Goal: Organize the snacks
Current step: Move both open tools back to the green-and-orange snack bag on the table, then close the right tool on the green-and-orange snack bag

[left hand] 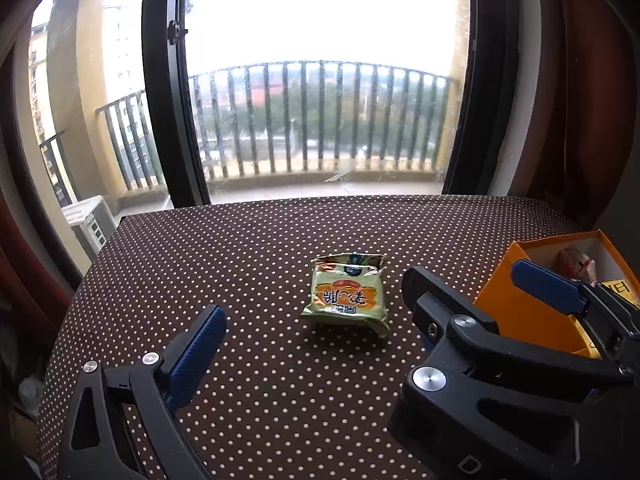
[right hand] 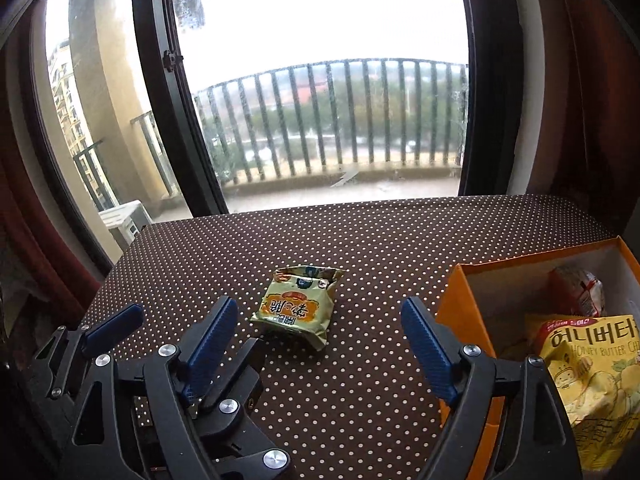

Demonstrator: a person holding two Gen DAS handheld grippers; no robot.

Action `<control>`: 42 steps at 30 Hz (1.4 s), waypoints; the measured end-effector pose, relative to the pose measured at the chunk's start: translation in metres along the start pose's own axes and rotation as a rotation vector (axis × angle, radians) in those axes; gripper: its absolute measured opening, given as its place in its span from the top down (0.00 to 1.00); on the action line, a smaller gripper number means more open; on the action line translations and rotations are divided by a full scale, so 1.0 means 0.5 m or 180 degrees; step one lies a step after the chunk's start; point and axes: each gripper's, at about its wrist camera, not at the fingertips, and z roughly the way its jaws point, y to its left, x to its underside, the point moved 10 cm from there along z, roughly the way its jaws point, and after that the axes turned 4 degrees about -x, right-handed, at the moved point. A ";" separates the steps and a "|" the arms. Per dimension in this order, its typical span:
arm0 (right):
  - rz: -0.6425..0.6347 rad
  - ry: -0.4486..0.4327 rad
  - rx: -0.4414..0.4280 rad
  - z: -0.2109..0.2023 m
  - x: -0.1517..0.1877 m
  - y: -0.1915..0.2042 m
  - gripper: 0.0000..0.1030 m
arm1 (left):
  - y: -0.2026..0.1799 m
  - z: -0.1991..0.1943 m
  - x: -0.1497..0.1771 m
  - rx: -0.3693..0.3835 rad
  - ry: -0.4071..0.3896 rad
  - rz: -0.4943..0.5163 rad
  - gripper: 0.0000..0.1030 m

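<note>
Snack packet [right hand: 297, 307], green-yellow with an orange label, lies flat near the middle of the table [right hand: 360, 232], which wears a brown cloth with white dots, well clear of every edge. Left to right in the right wrist view: left gripper [right hand: 192, 340] at the near-left part of the table, jaws spread wide, nothing between them. Right gripper [right hand: 316, 340] next to it, jaws also wide apart and empty; the packet sits just ahead of the gap between its blue pads [right hand: 210, 340], not touched. Orange box [right hand: 460, 312] stands at the table's right edge, open on top, just beside the right gripper's right finger. Inside: a yellow honey-butter chip bag [right hand: 592, 376] toward the near side, a red-wrapped snack [right hand: 576, 292] behind it. Window and balcony railing [right hand: 340, 120] beyond the far edge.
</note>
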 end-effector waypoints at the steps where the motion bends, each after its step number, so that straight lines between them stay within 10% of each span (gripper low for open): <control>1: -0.0003 0.0011 -0.0002 0.007 0.004 0.006 0.15 | 0.005 0.009 0.001 -0.0006 0.0006 -0.0011 0.04; 42: -0.0026 0.0605 0.0108 0.339 0.081 0.059 0.07 | 0.104 0.301 0.101 -0.0217 0.0734 -0.0174 0.02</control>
